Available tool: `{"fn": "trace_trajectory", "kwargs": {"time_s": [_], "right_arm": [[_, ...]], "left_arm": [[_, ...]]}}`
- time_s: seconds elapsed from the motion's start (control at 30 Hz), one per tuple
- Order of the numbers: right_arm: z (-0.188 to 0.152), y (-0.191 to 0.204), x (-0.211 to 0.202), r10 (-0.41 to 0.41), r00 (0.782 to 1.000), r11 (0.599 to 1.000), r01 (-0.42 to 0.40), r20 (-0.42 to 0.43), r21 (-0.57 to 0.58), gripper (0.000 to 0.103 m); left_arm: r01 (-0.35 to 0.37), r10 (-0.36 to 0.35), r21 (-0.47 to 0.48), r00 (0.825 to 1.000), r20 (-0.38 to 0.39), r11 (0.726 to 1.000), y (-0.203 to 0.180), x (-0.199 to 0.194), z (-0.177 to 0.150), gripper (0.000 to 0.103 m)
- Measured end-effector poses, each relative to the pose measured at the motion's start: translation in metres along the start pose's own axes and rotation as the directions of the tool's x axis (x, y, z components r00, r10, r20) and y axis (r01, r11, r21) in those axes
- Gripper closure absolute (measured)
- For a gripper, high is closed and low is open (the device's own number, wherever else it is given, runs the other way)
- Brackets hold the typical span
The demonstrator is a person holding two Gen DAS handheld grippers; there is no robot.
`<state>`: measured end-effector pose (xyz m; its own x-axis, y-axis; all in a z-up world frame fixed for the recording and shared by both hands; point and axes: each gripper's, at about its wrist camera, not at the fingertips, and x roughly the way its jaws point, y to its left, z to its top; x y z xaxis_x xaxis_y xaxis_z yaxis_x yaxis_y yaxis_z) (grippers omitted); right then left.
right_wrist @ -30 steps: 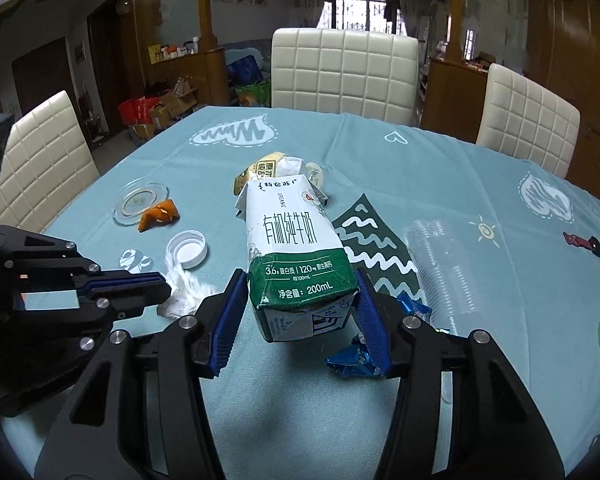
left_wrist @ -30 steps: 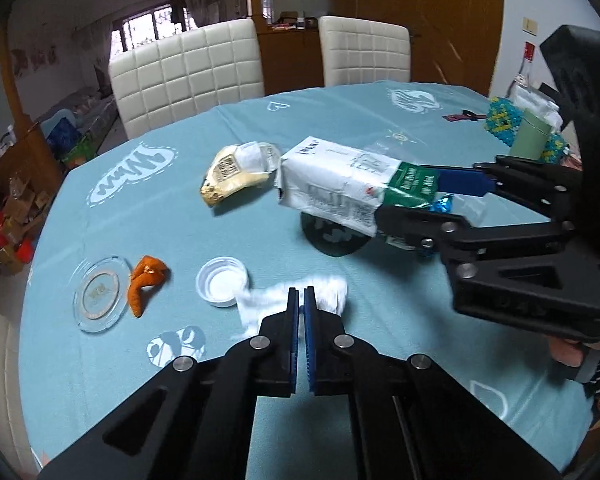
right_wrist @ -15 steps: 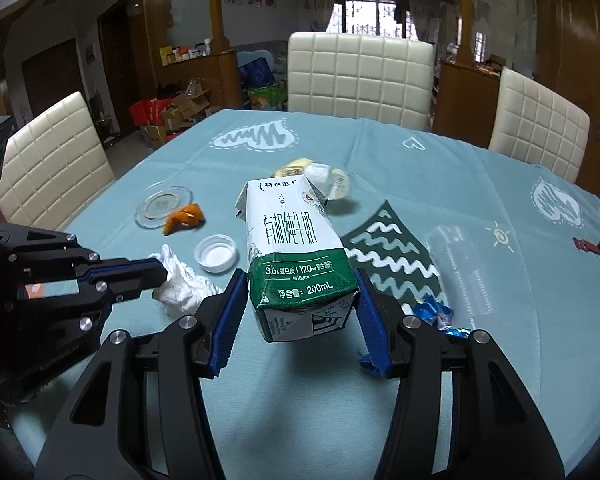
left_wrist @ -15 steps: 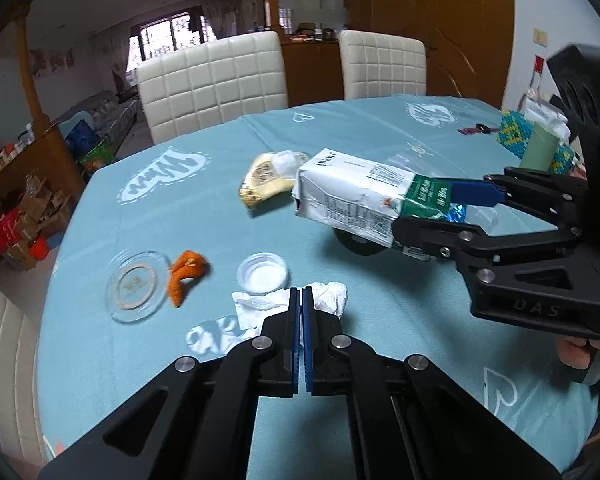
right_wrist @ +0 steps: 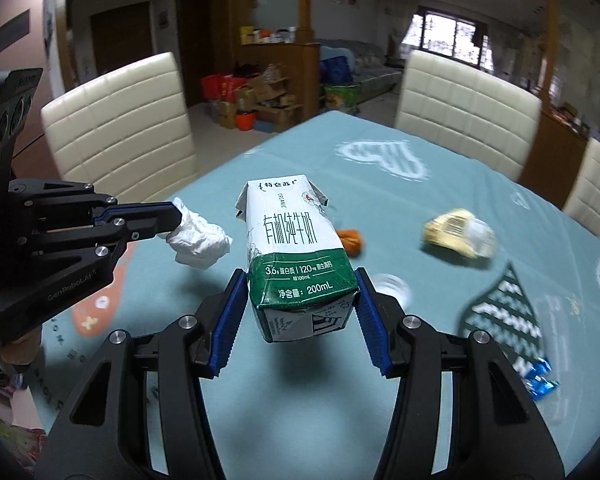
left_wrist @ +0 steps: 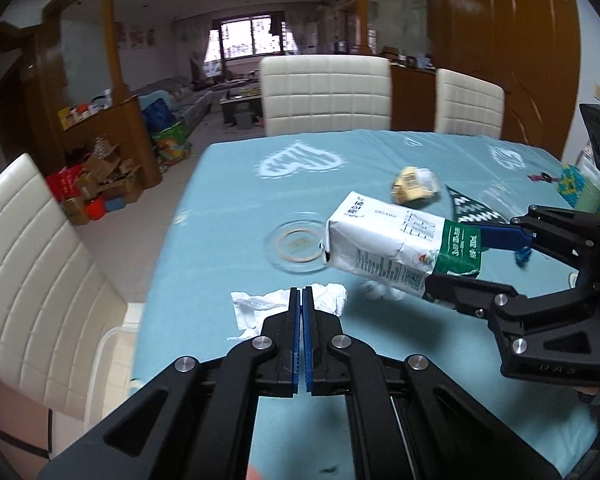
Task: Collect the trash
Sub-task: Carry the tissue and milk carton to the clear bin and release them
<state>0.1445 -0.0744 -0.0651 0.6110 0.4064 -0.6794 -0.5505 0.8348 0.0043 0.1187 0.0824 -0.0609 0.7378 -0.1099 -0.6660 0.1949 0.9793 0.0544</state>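
Note:
My right gripper (right_wrist: 300, 312) is shut on a white and green milk carton (right_wrist: 296, 256) and holds it above the teal table (right_wrist: 440, 208); the carton also shows in the left wrist view (left_wrist: 396, 248). My left gripper (left_wrist: 301, 300) is shut on a crumpled white tissue (left_wrist: 332, 300), held in the air near the table's left edge; the tissue shows in the right wrist view (right_wrist: 200, 240) at the left gripper's tips (right_wrist: 176, 216). A yellow wrapper (right_wrist: 456, 234), an orange peel (right_wrist: 350, 240) and a blue wrapper (right_wrist: 540, 376) lie on the table.
A glass coaster (left_wrist: 296, 244) and a white cap (right_wrist: 390, 286) lie on the table. White chairs (left_wrist: 40, 264) stand around it. A pale plastic bin (left_wrist: 114, 356) sits on the floor by the table's left edge. Boxes (left_wrist: 96, 188) are stacked beyond.
Both grippers have swung left towards the table's left edge, carrying the tissue and the carton. The tissue has come up off the table.

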Motion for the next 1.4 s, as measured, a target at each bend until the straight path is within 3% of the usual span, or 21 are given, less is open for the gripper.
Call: {"fn": "trace_trajectory", "kwargs": {"time_s": [0.33, 0.43, 0.57, 0.87, 1.4], "right_arm": [[0.042, 0.099, 0.056, 0.112, 0.993, 0.982, -0.116, -0.036, -0.15, 0.048], [0.049, 0.118, 0.065, 0.131, 0.99, 0.975, -0.137, -0.044, -0.177, 0.048], [0.057, 0.142, 0.078, 0.154, 0.987, 0.965, -0.162, -0.052, -0.205, 0.048], [0.073, 0.166, 0.094, 0.19, 0.98, 0.957, -0.197, -0.053, -0.214, 0.048], [0.084, 0.188, 0.113, 0.208, 0.977, 0.948, -0.215, -0.052, -0.236, 0.048]], "left_arm": [[-0.144, 0.142, -0.134, 0.99, -0.023, 0.981, 0.093, -0.014, -0.032, 0.101], [-0.203, 0.201, -0.16, 0.979, -0.029, 0.966, 0.116, -0.015, -0.041, 0.101], [-0.23, 0.227, -0.192, 0.973, -0.035, 0.954, 0.137, -0.017, -0.052, 0.101], [-0.286, 0.282, -0.239, 0.958, -0.05, 0.928, 0.171, -0.016, -0.063, 0.101], [-0.332, 0.327, -0.293, 0.942, -0.068, 0.896, 0.196, -0.009, -0.069, 0.101]]}}
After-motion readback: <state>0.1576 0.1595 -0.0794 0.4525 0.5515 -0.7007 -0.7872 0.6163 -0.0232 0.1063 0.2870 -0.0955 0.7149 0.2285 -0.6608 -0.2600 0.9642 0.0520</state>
